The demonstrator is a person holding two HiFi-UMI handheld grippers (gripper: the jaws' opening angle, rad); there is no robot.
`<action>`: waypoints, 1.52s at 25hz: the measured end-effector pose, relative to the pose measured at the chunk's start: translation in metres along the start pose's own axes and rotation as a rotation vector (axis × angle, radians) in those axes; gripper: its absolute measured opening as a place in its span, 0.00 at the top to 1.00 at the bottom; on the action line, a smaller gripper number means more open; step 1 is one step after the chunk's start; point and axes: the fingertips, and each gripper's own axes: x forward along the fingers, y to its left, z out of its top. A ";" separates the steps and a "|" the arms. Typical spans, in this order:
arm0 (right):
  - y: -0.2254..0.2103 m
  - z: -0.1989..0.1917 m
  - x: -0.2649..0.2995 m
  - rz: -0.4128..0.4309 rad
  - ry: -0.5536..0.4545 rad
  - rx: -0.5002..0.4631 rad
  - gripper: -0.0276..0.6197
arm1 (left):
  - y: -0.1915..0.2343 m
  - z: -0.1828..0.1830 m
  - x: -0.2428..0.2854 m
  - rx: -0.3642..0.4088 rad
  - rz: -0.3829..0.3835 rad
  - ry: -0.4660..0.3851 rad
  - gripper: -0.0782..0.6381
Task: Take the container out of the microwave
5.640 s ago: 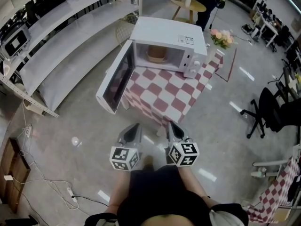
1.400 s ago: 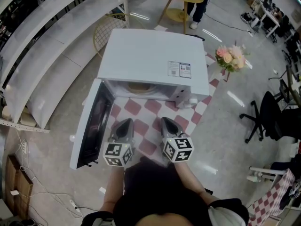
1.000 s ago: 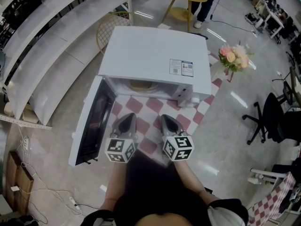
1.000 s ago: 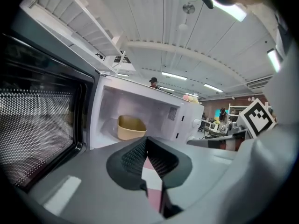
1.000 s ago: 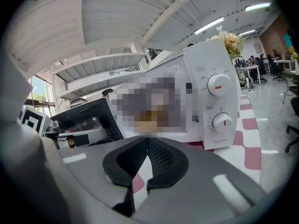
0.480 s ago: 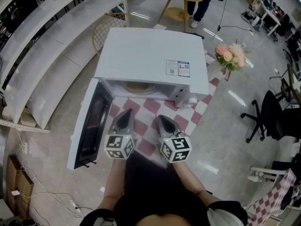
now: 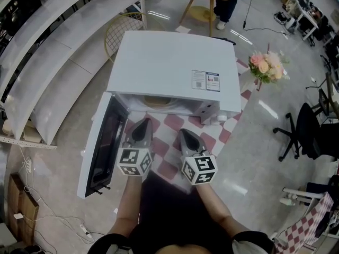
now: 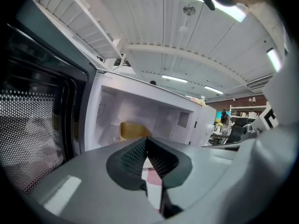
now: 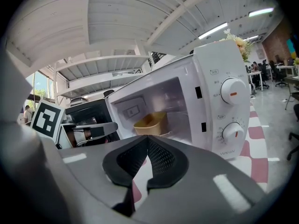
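Tan open-topped plastic container (image 9: 150,123): upright, set inside the oven cavity. White box-shaped microwave oven (image 7: 169,67): two front dials, dark-windowed door (image 7: 100,144) swung wide open at its left, standing on a red-and-white checked cloth (image 7: 165,141).

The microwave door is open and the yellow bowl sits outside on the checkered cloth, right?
Not quite. The door is open, but the bowl is inside the microwave, not out on the cloth. The right gripper view shows it.
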 end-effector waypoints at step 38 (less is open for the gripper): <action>-0.019 0.006 0.048 0.015 0.050 -0.065 0.95 | 0.057 0.019 0.069 -0.032 0.166 -0.042 0.75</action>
